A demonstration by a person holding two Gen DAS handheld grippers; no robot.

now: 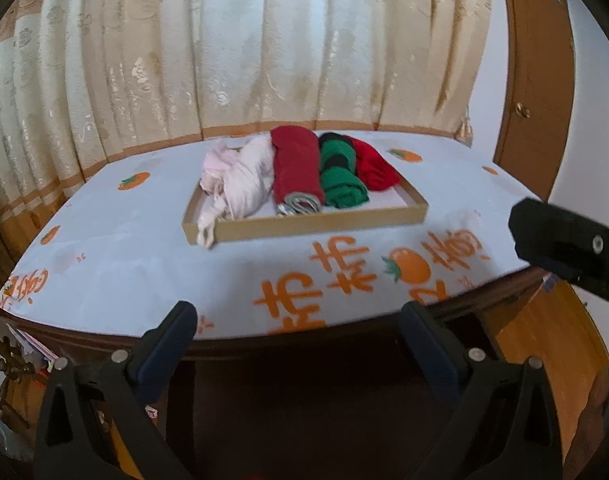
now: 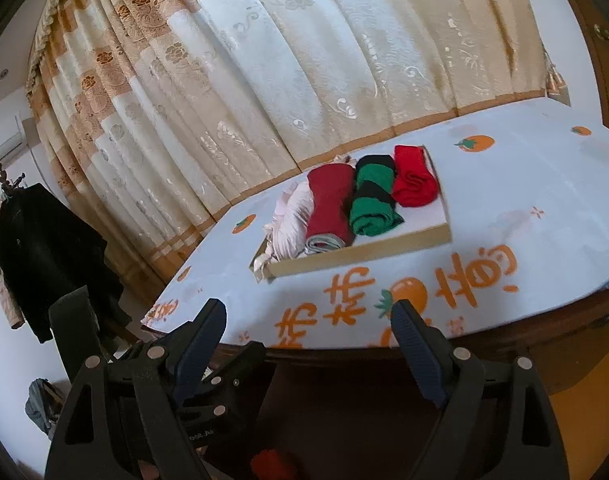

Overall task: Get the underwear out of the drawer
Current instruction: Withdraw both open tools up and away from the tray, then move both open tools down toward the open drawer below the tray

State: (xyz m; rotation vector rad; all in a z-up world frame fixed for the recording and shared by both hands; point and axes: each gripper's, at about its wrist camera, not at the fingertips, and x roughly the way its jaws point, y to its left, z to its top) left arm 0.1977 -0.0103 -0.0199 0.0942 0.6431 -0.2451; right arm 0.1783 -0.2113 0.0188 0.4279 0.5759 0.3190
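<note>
**Nothing lifted yet: four rolled garments sitting in the tray**

Cream and gold curtains [image 1: 232, 52] are filling the upper half of both views, and below them a table under a pale cloth printed with orange fruit and lettering [image 1: 144, 272] is taking up the middle. Near the centre of the left wrist view a shallow cardboard tray [image 1: 304, 229], serving as the drawer, is lying on the cloth. Inside it, four rolled pieces are lying side by side: a pale pink bundle [image 1: 240, 180] at the left end with a strap hanging over the tray's near corner, then a dark red roll [image 1: 296, 168], a green and black roll [image 1: 340, 176], and a bright red roll [image 1: 374, 168] at the right end. A bare strip of the tray floor is showing lower right of the rolls.

No garment is lying on the cloth outside the tray, so the task is looking unstarted as far as removal goes.

The left gripper [image 1: 300, 320] is hovering at the bottom of its view, over the table's near edge, jaws apart and holding nothing. The right gripper [image 2: 308, 320] is likewise standing wide and empty at the bottom of its own view, well short of the tray. It is also poking in at the right edge of the left wrist view.

Reaching in, closing on a roll and carrying it out are all remaining
</note>
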